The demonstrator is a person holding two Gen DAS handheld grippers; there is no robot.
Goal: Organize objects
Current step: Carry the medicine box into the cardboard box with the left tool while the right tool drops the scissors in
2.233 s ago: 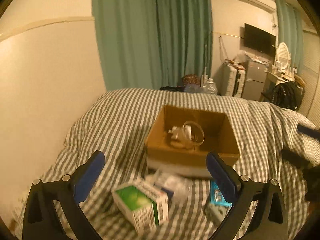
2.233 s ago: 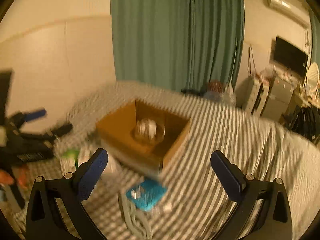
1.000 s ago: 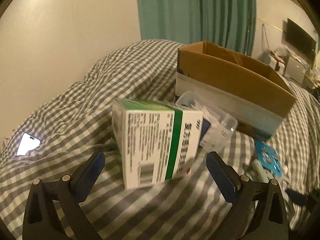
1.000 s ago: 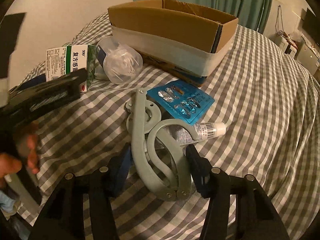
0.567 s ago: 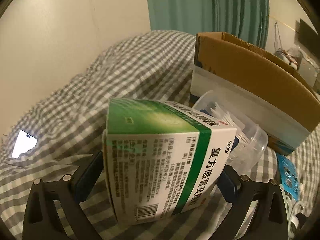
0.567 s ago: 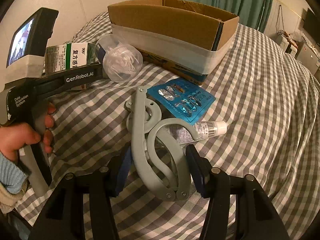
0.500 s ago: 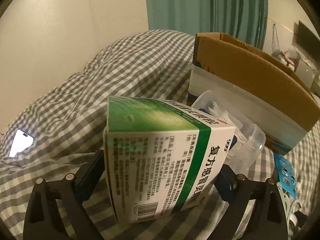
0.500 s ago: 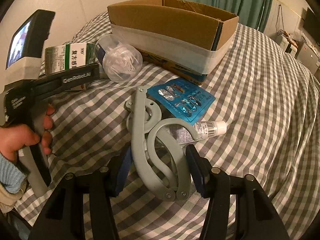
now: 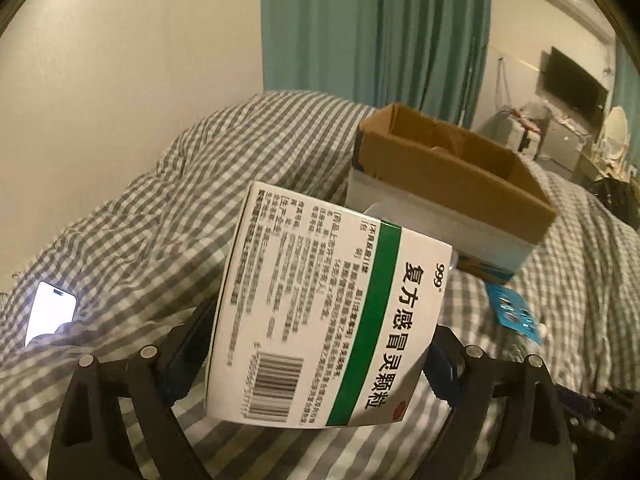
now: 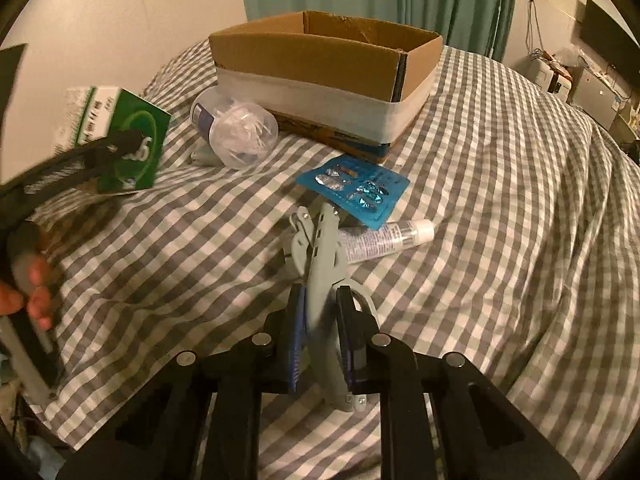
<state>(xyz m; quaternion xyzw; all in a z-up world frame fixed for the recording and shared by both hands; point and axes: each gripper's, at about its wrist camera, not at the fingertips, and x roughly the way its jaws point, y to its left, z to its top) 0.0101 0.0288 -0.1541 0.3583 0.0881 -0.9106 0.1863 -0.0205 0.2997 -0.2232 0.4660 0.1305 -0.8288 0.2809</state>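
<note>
Left wrist view: the left gripper [image 9: 316, 344] is clamped on a white-and-green cardboard medicine box [image 9: 324, 316], tilted and lifted above the grey-and-white checked bedspread [image 9: 200, 184]. Only here do we catch a lit phone screen [image 9: 50, 314] lying on the cover at far left. Behind the box sits the open brown cardboard carton with a white taped band [image 9: 440, 184]; whatever is inside is too dim to make out.

Right wrist view: the right gripper [image 10: 322, 340] is squeezed onto a grey plastic folding hanger-like frame [image 10: 324, 256], raised on edge. This side alone shows a blue foil blister pack of pills [image 10: 354, 186], a clear squeeze tube with a white cap [image 10: 384, 236] touching it, and a clear round plastic tub [image 10: 240, 130] on its side beside the carton [image 10: 320, 64], with white sticks inside. A hand [image 10: 28, 284] grips the left tool's handle, blurred, the medicine box [image 10: 116, 140] in its fingers.
</note>
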